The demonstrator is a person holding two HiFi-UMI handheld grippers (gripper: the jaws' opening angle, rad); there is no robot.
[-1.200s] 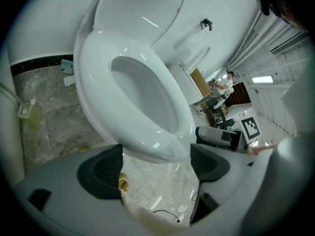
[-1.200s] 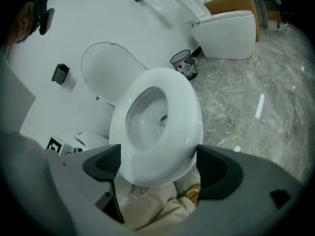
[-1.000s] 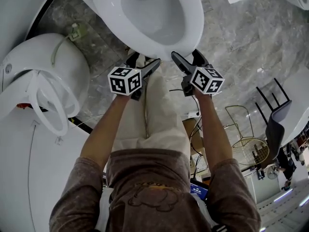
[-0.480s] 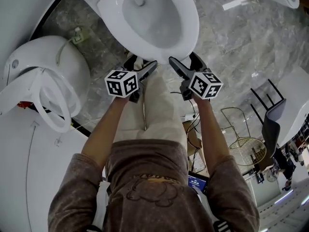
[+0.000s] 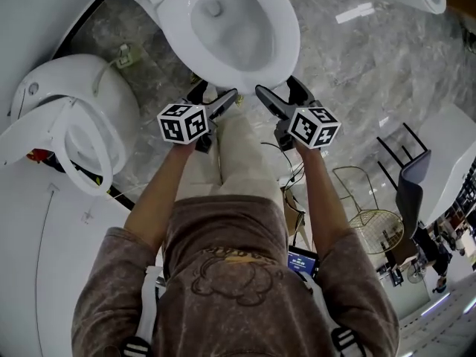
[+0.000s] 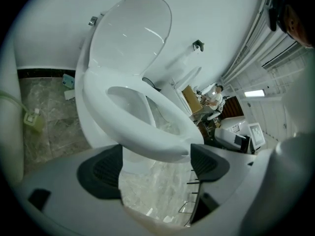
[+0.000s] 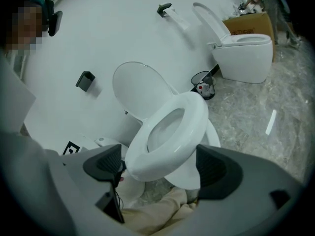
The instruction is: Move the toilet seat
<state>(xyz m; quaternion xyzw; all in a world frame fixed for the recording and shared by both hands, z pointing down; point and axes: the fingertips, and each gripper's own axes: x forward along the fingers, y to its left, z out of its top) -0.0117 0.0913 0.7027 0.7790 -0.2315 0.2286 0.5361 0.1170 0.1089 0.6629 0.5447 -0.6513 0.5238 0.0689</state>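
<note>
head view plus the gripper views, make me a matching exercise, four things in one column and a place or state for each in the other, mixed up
Things
1 toilet seat
2 lid
3 left gripper
4 wire basket

Place or state
a fingers apart, nothing held
b white oval ring
c on the floor, right side
d raised upright

Pairs: 1-b, 2-d, 3-a, 4-c

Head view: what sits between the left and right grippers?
In the head view, the person's pale trousers fill the gap between left gripper and right gripper, just below the toilet seat front edge. Nothing else.
</note>
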